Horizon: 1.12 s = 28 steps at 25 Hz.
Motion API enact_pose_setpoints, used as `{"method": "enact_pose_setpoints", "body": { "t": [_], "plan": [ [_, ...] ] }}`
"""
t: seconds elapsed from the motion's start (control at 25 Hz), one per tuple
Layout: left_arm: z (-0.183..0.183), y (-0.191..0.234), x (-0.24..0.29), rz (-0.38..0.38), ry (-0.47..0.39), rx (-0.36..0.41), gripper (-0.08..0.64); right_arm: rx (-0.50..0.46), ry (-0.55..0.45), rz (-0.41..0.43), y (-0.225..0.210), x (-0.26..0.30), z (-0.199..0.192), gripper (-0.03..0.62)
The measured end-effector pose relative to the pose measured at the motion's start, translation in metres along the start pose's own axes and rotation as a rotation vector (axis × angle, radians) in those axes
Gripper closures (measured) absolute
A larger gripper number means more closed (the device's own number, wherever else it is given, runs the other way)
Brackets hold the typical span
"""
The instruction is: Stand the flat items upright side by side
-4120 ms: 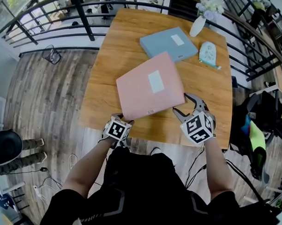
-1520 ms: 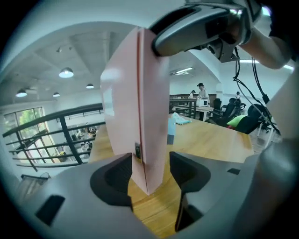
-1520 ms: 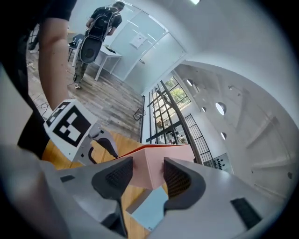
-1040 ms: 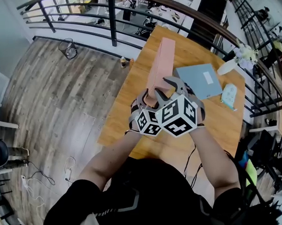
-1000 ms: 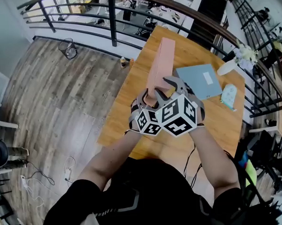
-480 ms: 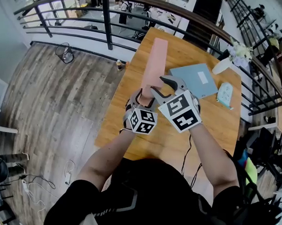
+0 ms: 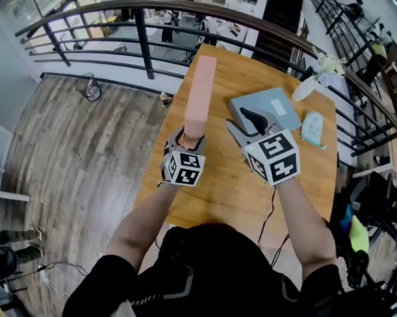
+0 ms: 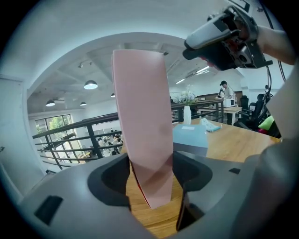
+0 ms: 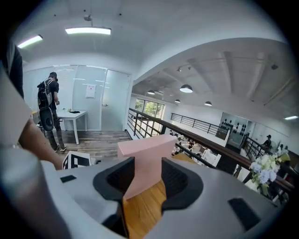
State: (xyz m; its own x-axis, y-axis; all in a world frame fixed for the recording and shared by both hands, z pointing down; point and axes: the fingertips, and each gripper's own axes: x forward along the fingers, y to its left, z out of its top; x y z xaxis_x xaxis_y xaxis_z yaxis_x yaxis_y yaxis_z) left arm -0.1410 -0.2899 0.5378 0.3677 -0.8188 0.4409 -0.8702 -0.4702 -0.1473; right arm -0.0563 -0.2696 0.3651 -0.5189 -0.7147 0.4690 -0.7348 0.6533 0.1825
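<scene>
A pink flat box point(image 7: 197, 89) stands upright on its long edge on the wooden table point(image 7: 219, 186), running away from me. My left gripper point(image 7: 187, 139) holds its near end, jaws closing on it; the box point(image 8: 142, 130) fills the gap between them. My right gripper point(image 7: 237, 117) hovers open and empty to the right of the pink box, above the near corner of a blue flat box point(image 7: 265, 109) that lies flat. In the right gripper view the pink box point(image 9: 145, 156) shows ahead, apart from the jaws.
A white vase with flowers point(image 7: 313, 82) and a pale blue pouch point(image 7: 312, 128) sit at the table's far right. A black railing point(image 7: 180, 12) runs behind the table. The table's left edge is close beside the pink box, with wood floor point(image 7: 87, 139) below.
The right gripper has let go of the pink box and moved off to the right over the blue box. The left gripper stays on the upright box.
</scene>
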Motion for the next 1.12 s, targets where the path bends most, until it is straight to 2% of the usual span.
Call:
{"method": "enact_pose_setpoints", "body": {
  "t": [0.2, 0.48, 0.96, 1.12],
  "plan": [
    [-0.004, 0.021, -0.002, 0.009, 0.002, -0.017, 0.259, 0.075, -0.002, -0.036, -0.017, -0.017, -0.019, 0.400],
    [-0.004, 0.054, 0.002, 0.011, 0.003, 0.000, 0.259, 0.134, 0.010, -0.067, -0.029, -0.031, -0.041, 0.400],
    [0.004, 0.084, 0.039, -0.038, 0.011, 0.033, 0.259, 0.224, 0.068, -0.158, -0.046, -0.053, -0.091, 0.400],
    [0.010, 0.088, 0.049, -0.052, -0.013, 0.037, 0.259, 0.252, 0.096, -0.176, -0.045, -0.059, -0.107, 0.402]
  ]
}}
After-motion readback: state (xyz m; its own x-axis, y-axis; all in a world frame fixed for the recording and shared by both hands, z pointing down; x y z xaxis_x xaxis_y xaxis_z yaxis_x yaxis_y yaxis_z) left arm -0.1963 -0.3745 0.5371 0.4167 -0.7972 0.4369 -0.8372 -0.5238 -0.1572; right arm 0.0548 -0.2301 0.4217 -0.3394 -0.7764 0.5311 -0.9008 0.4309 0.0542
